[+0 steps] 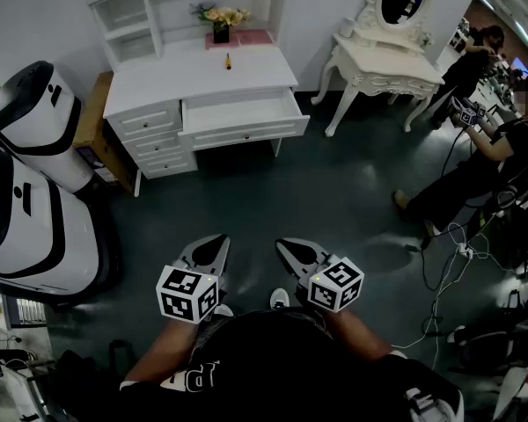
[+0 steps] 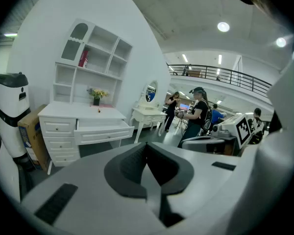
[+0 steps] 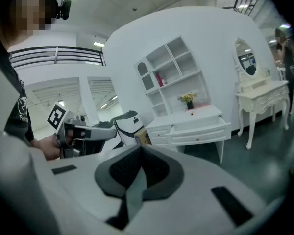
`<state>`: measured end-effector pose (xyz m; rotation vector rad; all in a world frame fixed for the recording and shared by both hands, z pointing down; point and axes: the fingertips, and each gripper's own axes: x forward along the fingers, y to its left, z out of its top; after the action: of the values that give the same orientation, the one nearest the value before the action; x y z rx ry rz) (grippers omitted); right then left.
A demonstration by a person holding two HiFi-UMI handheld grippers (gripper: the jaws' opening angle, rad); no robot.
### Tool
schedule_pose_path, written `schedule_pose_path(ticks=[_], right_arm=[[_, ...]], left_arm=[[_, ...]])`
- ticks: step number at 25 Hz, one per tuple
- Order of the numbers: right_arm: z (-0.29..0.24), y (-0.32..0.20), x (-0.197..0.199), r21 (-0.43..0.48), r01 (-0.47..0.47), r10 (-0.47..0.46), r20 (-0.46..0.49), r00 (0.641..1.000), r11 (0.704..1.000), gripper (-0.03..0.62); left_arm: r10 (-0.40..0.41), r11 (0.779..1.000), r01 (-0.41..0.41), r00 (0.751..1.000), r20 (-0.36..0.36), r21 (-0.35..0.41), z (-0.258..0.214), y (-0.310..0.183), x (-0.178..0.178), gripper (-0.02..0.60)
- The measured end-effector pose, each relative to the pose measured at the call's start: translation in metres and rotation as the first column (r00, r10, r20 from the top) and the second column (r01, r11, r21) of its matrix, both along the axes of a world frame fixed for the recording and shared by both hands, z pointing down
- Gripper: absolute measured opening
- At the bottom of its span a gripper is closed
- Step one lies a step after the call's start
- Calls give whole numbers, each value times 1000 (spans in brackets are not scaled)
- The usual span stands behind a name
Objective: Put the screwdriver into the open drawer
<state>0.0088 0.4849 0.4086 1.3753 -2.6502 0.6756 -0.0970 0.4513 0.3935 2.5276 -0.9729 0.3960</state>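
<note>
A small screwdriver (image 1: 228, 61) with an orange handle lies on top of the white desk (image 1: 158, 82), far ahead of me. Just below it the desk's middle drawer (image 1: 242, 114) stands pulled out. Both grippers hang low in front of my body, well short of the desk and over the dark floor. My left gripper (image 1: 216, 244) is shut with nothing in it, and so is my right gripper (image 1: 287, 247). In the left gripper view the jaws (image 2: 147, 148) meet, with the drawer (image 2: 104, 130) beyond them. The right gripper's jaws (image 3: 139, 151) also meet, facing the drawer (image 3: 201, 129).
Two large white-and-black machines (image 1: 26, 174) and a cardboard box (image 1: 91, 121) stand left of the desk. A white vanity table with an oval mirror (image 1: 389, 64) is at the right. People (image 1: 475, 156) and floor cables (image 1: 449, 262) fill the right side. A flower vase (image 1: 221, 26) sits behind the screwdriver.
</note>
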Motion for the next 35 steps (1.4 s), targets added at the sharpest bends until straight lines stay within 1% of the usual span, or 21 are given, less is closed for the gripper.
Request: schedule_pose_path(ticks=[13, 16, 19, 21, 24, 26, 30, 35], right_arm=[[5, 1, 3, 6, 38, -38, -25, 999, 999, 6], [7, 1, 7, 4, 40, -40, -17, 999, 999, 6], [7, 1, 8, -10, 67, -67, -10, 998, 998, 6], [6, 2, 6, 4, 91, -91, -47, 995, 996, 8], [6, 4, 2, 41, 124, -119, -103, 988, 991, 9], [8, 5, 2, 46, 144, -139, -96, 986, 989, 9], [10, 4, 9, 28, 162, -161, -41, 986, 986, 9], [10, 0, 33, 34, 144, -142, -57, 988, 989, 9]], left_arm=[[-10, 1000, 10, 1000, 6, -4, 8, 0, 7, 11], [-13, 1000, 13, 1000, 8, -1, 7, 0, 11, 11], [-21, 1000, 21, 1000, 8, -3, 6, -1, 16, 11], [-23, 1000, 23, 1000, 0, -19, 8, -1, 21, 11], [-23, 997, 22, 1000, -18, -77, 20, 2, 29, 11], [-29, 996, 27, 1000, -11, -89, 26, 4, 33, 11], [-40, 997, 40, 999, 7, -70, 27, 3, 40, 11], [-70, 996, 70, 998, -2, -58, 24, 2, 56, 11]])
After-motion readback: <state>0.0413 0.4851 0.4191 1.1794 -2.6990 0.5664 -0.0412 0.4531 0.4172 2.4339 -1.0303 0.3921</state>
